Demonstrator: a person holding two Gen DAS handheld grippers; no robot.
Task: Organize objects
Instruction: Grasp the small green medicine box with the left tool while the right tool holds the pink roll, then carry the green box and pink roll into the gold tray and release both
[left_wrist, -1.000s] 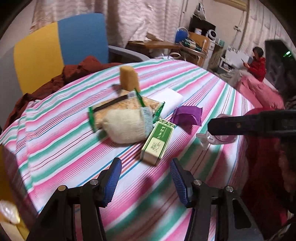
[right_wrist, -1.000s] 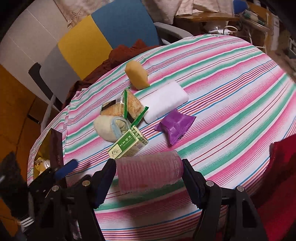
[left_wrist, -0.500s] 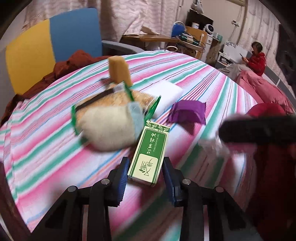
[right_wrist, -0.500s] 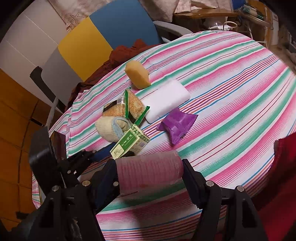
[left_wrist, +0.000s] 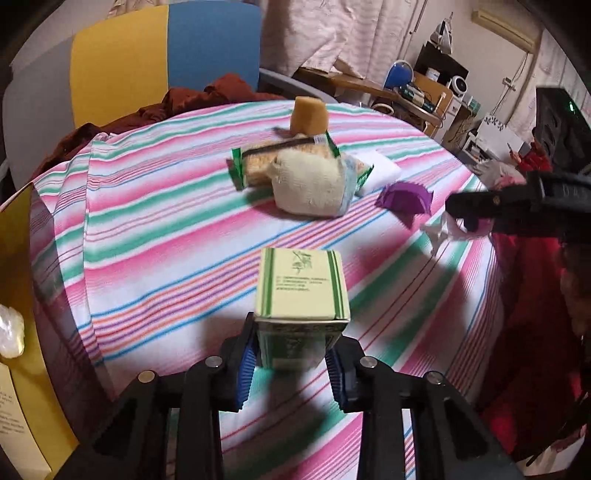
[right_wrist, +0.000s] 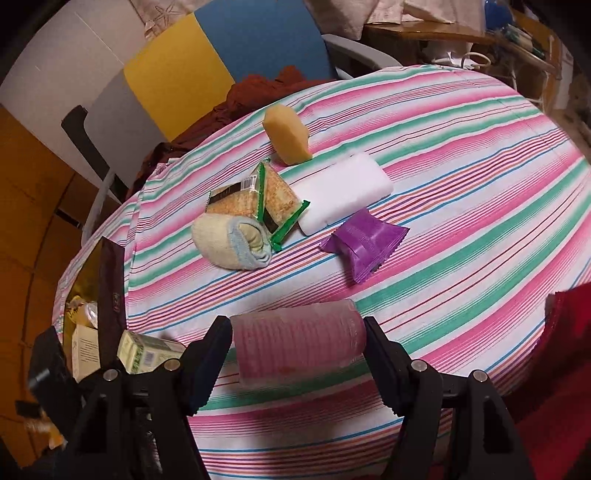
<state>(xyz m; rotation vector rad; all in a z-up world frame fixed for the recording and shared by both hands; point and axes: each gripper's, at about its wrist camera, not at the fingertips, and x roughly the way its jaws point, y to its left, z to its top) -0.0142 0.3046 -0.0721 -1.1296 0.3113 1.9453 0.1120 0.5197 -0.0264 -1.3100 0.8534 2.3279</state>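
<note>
The left gripper (left_wrist: 291, 363) is clamped on the green box (left_wrist: 301, 295), now lifted off the striped tablecloth (left_wrist: 166, 236); half a second ago it still lay there beside the rolled sock (left_wrist: 310, 184). Its long axis points away from the camera. To the right, the right gripper (right_wrist: 297, 350) grasps a clear plastic cup (right_wrist: 295, 341) lying crosswise between its fingers.

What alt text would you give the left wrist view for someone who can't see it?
The left gripper clamps a pale green box above a striped tablecloth. Beyond lie a rolled cream sock, a purple packet and a tan sponge.
</note>
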